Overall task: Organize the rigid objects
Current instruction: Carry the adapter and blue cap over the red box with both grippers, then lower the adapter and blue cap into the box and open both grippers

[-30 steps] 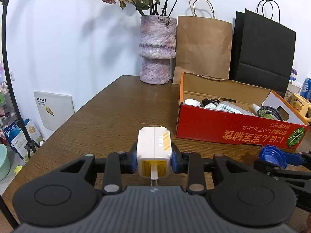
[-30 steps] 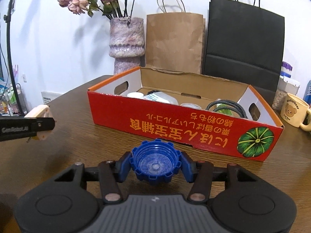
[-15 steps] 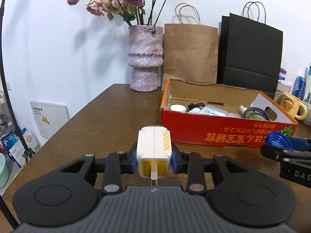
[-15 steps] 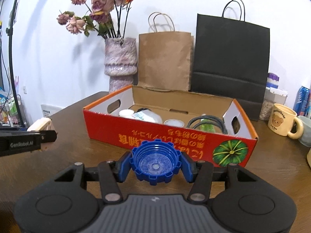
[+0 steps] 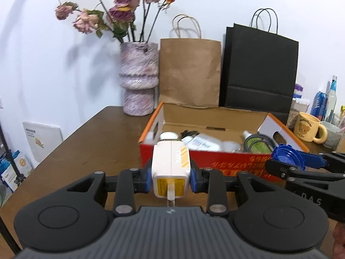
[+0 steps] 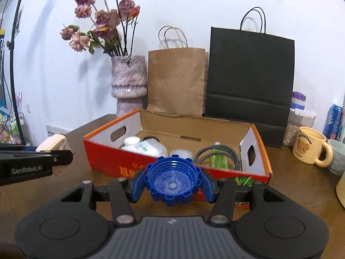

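Note:
My left gripper point(image 5: 170, 178) is shut on a white charger plug with yellow stripes point(image 5: 170, 168), held above the table short of the red cardboard box point(image 5: 215, 161). My right gripper point(image 6: 172, 182) is shut on a blue notched bottle cap point(image 6: 171, 179), held in front of the box's red front wall point(image 6: 129, 169). The box holds a white bottle point(image 6: 146, 145), a small white lid point(image 6: 180, 153) and a coiled dark cable over a green item point(image 6: 217, 158). Each gripper shows in the other's view: the left one point(image 6: 51, 151) and the right one point(image 5: 286, 157).
A purple vase of dried roses point(image 5: 139, 77), a brown paper bag point(image 5: 189, 73) and a black paper bag point(image 5: 258, 69) stand behind the box. A yellow bear mug point(image 6: 310, 149), jars and a can are at the right. The wooden table's left edge point(image 5: 64, 138) drops off to the floor.
Both grippers have risen and tilted up, with the box now lower and nearer in view. The charger plug and blue cap stay held.

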The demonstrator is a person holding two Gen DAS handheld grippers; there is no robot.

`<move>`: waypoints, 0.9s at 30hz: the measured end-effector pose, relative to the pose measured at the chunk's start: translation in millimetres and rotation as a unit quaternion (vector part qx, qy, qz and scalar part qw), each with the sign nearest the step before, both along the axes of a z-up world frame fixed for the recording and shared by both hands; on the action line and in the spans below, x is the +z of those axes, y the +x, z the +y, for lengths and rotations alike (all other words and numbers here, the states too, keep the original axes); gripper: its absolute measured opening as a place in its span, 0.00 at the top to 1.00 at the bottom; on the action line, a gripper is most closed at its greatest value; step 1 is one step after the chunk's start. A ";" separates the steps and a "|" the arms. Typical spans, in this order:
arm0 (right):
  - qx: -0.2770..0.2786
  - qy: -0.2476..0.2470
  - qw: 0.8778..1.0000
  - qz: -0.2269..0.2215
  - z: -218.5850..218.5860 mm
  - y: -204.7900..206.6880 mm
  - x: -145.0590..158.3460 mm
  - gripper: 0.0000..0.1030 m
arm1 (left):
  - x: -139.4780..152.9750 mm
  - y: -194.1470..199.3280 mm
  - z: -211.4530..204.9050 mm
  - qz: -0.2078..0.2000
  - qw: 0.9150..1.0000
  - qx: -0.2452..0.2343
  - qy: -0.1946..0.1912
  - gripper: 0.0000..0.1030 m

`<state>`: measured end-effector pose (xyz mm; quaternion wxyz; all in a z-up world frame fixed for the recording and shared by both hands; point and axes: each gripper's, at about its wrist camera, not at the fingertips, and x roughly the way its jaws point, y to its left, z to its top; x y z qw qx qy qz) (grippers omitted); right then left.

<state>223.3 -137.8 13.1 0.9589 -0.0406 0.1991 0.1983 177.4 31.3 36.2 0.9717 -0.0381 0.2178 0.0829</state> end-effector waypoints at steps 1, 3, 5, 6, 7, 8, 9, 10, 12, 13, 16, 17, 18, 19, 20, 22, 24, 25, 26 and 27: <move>0.000 0.001 1.000 -0.002 -1.6 2.0 1.7 0.49 | 1.4 2.3 -2.9 -0.002 1.000 -0.001 -0.001 0.68; -0.002 0.002 1.000 -0.007 -4.2 5.9 4.9 0.49 | 4.4 8.6 -6.8 -0.005 1.000 -0.002 -0.006 0.68; -0.003 0.003 1.000 -0.011 -6.2 9.7 7.4 0.49 | 8.0 15.2 -9.7 -0.010 1.000 -0.003 -0.011 0.68; -0.003 0.004 1.000 -0.012 -7.2 11.9 8.7 0.49 | 9.8 18.5 -11.2 -0.013 1.000 -0.003 -0.012 0.68; -0.003 0.004 1.000 -0.013 -8.4 14.6 9.9 0.49 | 11.4 21.7 -12.6 -0.017 1.000 -0.002 -0.013 0.68; -0.003 0.004 1.000 -0.014 -9.2 17.5 10.9 0.49 | 13.2 24.7 -13.9 -0.020 1.000 -0.002 -0.014 0.68; -0.003 0.005 1.000 -0.015 -9.5 20.1 12.0 0.49 | 14.9 29.0 -15.4 -0.023 1.000 -0.002 -0.016 0.68; -0.003 0.006 1.000 -0.016 -10.2 23.3 13.1 0.49 | 16.2 32.8 -16.3 -0.026 1.000 -0.002 -0.017 0.68; -0.004 0.007 1.000 -0.018 -10.5 29.1 14.8 0.49 | 18.0 40.4 -17.7 -0.029 0.999 -0.001 -0.019 0.68; -0.004 0.008 1.000 -0.020 -10.4 32.2 15.7 0.49 | 18.4 44.6 -17.9 -0.030 0.999 0.001 -0.020 0.68; -0.007 0.011 1.000 -0.024 -10.5 41.8 17.8 0.49 | 19.2 57.8 -16.8 -0.031 0.999 0.004 -0.021 0.68; -0.007 0.013 1.000 -0.024 -10.7 45.5 18.6 0.49 | 19.1 62.3 -16.3 -0.030 0.999 0.006 -0.022 0.68; -0.008 0.014 1.000 -0.026 -10.8 49.1 19.3 0.49 | 18.9 66.2 -15.6 -0.030 0.999 0.006 -0.023 0.68; -0.009 0.013 0.999 -0.028 -10.2 52.8 20.2 0.49 | 18.3 71.3 -15.0 -0.029 0.999 0.007 -0.023 0.68; -0.011 0.014 0.999 -0.030 -10.0 55.8 20.9 0.49 | 17.8 75.6 -14.9 -0.028 0.999 0.008 -0.023 0.68; -0.012 0.017 0.999 -0.032 -9.7 63.6 22.5 0.49 | 16.8 84.4 -14.7 -0.027 0.999 0.010 -0.021 0.68; -0.015 0.019 0.999 -0.034 -9.2 71.8 23.3 0.49 | 15.9 92.4 -14.7 -0.027 0.999 0.011 -0.021 0.68; -0.017 0.019 0.999 -0.034 -9.2 76.2 23.3 0.49 | 15.7 96.9 -14.4 -0.027 0.999 0.011 -0.020 0.68; -0.018 0.019 0.999 -0.034 -8.8 80.3 23.3 0.49 | 15.5 101.0 -14.3 -0.028 0.999 0.011 -0.020 0.68; -0.020 0.019 0.999 -0.033 -8.7 84.4 22.6 0.49 | 15.4 105.1 -14.1 -0.029 0.999 0.011 -0.019 0.68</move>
